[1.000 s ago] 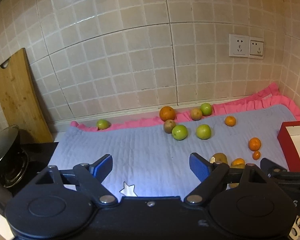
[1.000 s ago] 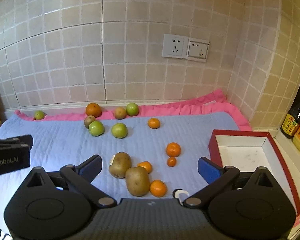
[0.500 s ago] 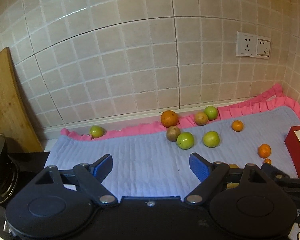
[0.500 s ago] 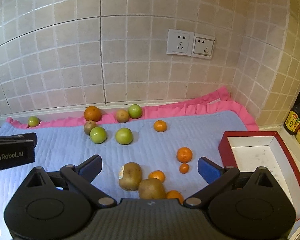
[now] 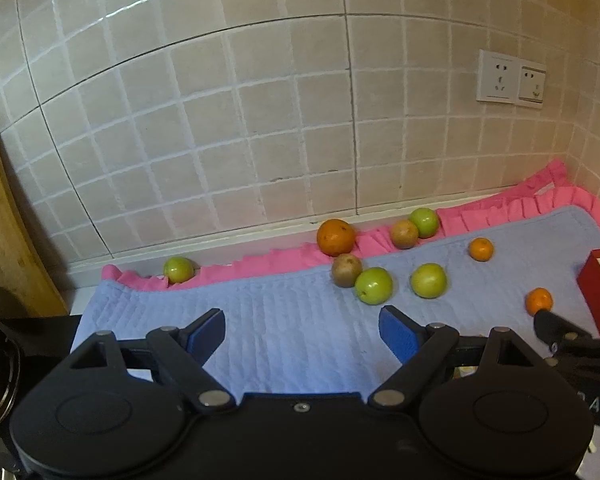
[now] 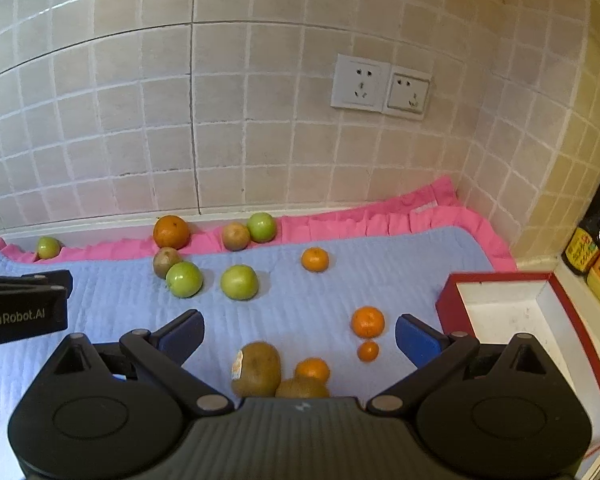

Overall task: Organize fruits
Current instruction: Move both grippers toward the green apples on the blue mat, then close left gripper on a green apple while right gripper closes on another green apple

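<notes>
Green apples and a large orange mid-left on the blue mat, small tangerines centre-right, brown kiwis bottom centre, empty red box right

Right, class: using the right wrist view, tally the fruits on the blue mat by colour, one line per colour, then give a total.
Green fruits: 4
Orange fruits: 5
Brown fruits: 4
Total: 13

Quilted cloth mat; glossy ceramic wall tiles; matt plastic fingers; wooden board.
</notes>
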`<state>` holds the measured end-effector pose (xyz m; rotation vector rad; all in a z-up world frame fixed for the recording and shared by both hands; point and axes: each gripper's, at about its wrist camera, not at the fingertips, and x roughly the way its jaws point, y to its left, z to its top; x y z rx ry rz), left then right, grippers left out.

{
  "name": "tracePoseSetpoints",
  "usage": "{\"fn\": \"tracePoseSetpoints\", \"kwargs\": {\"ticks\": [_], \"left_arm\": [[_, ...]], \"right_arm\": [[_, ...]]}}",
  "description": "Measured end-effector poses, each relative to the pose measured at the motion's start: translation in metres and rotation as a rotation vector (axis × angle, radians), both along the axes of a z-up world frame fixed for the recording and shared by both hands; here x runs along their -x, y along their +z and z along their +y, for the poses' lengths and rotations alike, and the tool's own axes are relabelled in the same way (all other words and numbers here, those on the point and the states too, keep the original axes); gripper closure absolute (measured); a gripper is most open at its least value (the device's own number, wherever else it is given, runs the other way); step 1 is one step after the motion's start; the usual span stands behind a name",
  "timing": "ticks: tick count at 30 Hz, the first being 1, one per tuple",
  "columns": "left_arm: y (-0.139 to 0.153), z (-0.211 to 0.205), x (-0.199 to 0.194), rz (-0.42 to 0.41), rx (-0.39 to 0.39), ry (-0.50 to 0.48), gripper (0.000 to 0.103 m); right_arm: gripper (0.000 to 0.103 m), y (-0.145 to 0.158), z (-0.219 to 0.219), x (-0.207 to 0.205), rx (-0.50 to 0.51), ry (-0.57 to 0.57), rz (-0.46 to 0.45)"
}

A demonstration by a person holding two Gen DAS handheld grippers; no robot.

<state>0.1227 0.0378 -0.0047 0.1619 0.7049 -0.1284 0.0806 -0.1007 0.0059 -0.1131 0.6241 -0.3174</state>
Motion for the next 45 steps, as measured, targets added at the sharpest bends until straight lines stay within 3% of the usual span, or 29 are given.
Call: {"fn": "tracePoseSetpoints", "kwargs": {"ticks": [2,7,11,15,21,25,32,34,41,45], "left_arm": [[-0.003,0.008,-0.011,0.004,0.012,0.019,0.003],[-0.023,0.074,-0.046,0.039,0.198,0.244,0.003],[-0.039,0.119,-0.083,0.031,0.142,0.34,0.003],[-0.042,0.158,-0.133,0.029,0.086,0.283,0.003],[-0.061,0.176,-0.188,0.093,0.103,0.244,0.003],[-0.094,0.182,-0.224,0.169,0.142,0.277,0.003],[-0.136,0.191,-0.264,0.283,0.117,0.313,0.003],[-0.144,0.189,-0.271,0.301,0.123,0.316,0.003],[-0.154,0.178,-0.282,0.286,0.105,0.305,0.003],[-0.157,0.182,-0.286,0.288,0.128,0.303,0.003]], "right_arm": [[0.0,0.0,0.005,-0.011,0.028,0.014,0.004],[0.0,-0.004,0.016,-0.04,0.044,0.033,0.024],[0.0,-0.018,0.024,-0.064,0.021,0.052,0.06],[0.0,-0.02,0.023,-0.085,-0.113,0.118,0.062],[0.0,-0.041,0.03,-0.127,-0.058,0.09,0.038],[0.0,-0.064,0.025,-0.158,-0.154,0.113,0.072],[0.0,-0.096,0.031,-0.192,-0.207,0.127,0.126],[0.005,-0.102,0.032,-0.198,-0.215,0.131,0.115],[0.009,-0.121,0.043,-0.23,-0.181,0.162,0.182],[0.01,-0.127,0.052,-0.239,-0.095,0.168,0.187]]}}
